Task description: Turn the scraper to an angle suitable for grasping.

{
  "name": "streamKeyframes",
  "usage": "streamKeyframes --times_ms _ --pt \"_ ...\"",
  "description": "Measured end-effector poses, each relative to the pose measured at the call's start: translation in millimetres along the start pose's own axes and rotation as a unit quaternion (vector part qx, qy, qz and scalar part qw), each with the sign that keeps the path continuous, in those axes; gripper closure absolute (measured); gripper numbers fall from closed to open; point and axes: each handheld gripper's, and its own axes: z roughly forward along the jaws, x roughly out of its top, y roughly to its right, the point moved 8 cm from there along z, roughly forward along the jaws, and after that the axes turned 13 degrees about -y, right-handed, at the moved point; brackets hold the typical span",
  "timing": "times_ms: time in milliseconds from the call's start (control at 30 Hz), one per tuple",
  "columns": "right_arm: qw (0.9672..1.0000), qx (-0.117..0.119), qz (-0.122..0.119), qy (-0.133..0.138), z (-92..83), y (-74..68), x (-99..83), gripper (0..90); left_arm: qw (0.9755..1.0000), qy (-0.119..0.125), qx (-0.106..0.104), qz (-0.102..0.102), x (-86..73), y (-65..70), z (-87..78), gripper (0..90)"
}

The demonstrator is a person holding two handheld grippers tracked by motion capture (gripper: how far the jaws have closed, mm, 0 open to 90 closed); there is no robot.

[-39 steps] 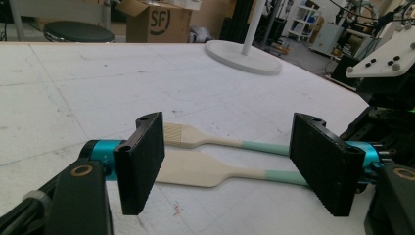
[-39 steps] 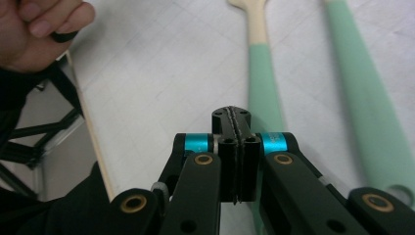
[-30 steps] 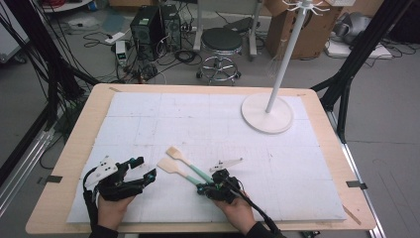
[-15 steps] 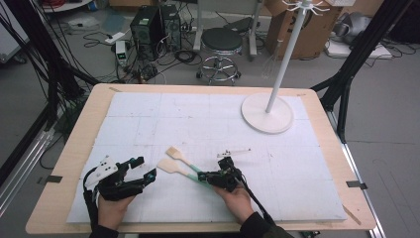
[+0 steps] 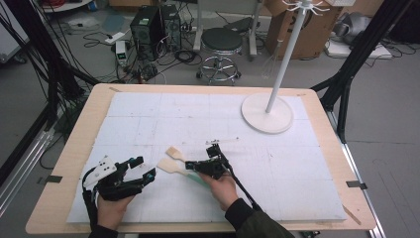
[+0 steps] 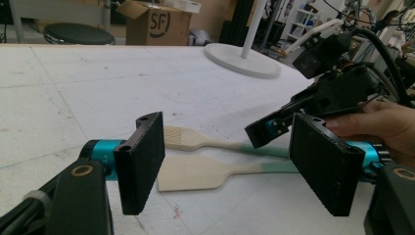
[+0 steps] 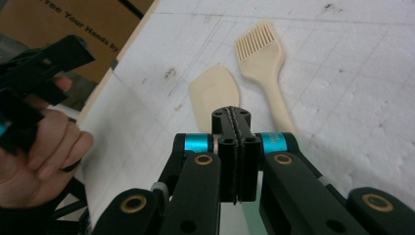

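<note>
two cream utensils by a clenched right hand-held gripper

the green handle ends of both utensils are covered by the right hand-held gripper (image 5: 210,165) in the high view, so whether anything sits between its jaws cannot be made out there. in the right gripper view its two black jaws are pressed flat together with no visible gap and nothing seen between them; the spatula's handle runs out of sight beneath them. the stand's top is cut off at the upper edge of the high view.

the spatula (image 5: 169,165) lies flat on the counter (image 5: 317,198), its blade at about nine o'clock from the right hand-held gripper in the high view, just beside it. the slotted turner (image 5: 174,152) lies at about ten o'clock from that gripper, close beside the spatula, the two heads slightly apart. in the left gripper view both utensils lie just beyond the left hand-held gripper (image 5: 141,168), seen between its jaws, which stand released and wide with nothing in them.

counted: two utensils, two hand-held grippers, one white stand (image 5: 267,113) well apart at about two o'clock, near the far right of the counter.
</note>
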Motion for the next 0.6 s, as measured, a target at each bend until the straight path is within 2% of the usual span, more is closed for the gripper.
streamKeyframes --times_ms 167,267,300,433,600 --pt "0.9992 -0.031 0.017 -0.018 8.6 6.4 3.9 90.0 1.0 0.002 -0.002 -0.001 0.4 0.3 -0.1 30.2" --pt "0.9987 -0.029 0.03 -0.028 11.6 7.5 5.5 90.0 1.0 0.002 -0.001 0.001 0.7 0.6 0.0 30.2" --pt "0.9981 -0.034 0.033 -0.04 13.4 7.6 5.5 90.0 1.0 0.001 -0.001 0.0 0.7 0.6 0.0 30.3" --pt "0.9969 -0.039 0.038 -0.056 16.6 9.1 6.6 90.0 1.0 0.002 -0.002 0.0 0.9 1.0 -0.3 30.3" --pt "0.9967 -0.042 0.033 -0.061 19.3 7.0 9.4 90.0 1.0 0.002 -0.002 -0.001 1.0 0.7 -0.2 30.3"
